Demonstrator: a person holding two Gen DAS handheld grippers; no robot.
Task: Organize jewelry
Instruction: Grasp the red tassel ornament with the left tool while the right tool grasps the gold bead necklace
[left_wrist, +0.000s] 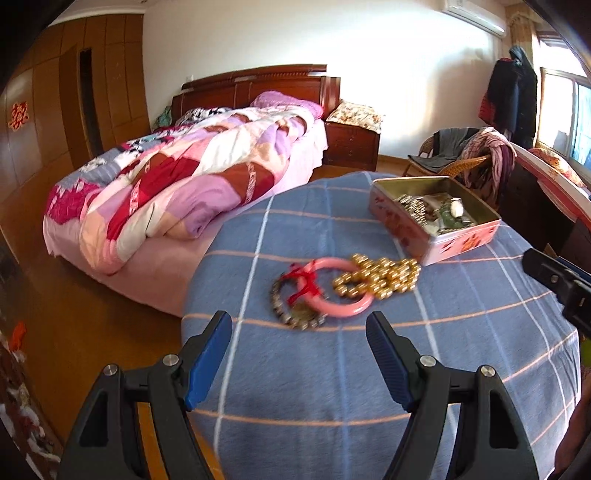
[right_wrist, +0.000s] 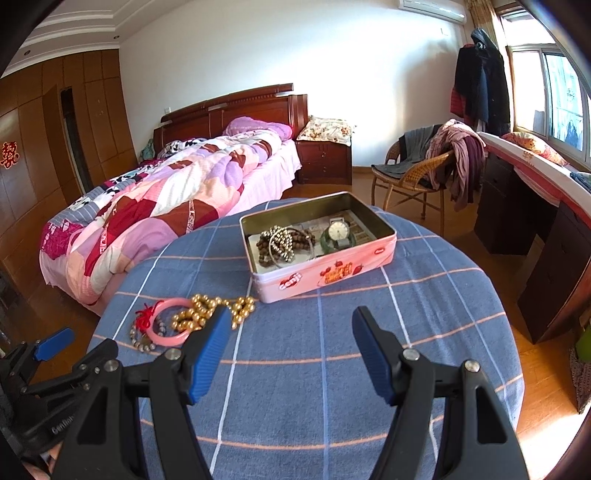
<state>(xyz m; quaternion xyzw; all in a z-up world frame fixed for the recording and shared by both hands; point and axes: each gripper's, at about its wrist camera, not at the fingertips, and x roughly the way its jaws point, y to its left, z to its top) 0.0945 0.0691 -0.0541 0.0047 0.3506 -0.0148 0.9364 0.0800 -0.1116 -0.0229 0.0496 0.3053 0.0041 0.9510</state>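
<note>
Both grippers hover spread and empty over the blue checked tablecloth (left_wrist: 332, 387).
Just ahead of the left gripper (left_wrist: 299, 325) lie a pink bangle (left_wrist: 332, 291), a dark bead bracelet (left_wrist: 291, 314) and gold beads (left_wrist: 380, 277), touching; the open pink tin (right_wrist: 317, 273) holding a watch (right_wrist: 338, 230) sits ahead of the right gripper (right_wrist: 291, 321).

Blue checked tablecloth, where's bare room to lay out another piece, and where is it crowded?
The tablecloth is bare between the pink tin and the right hand-held gripper, and along its right side. It is crowded at the left: the pink bangle, gold bead strand and dark bead bracelet overlap. The tin already holds a watch and beads.
</note>
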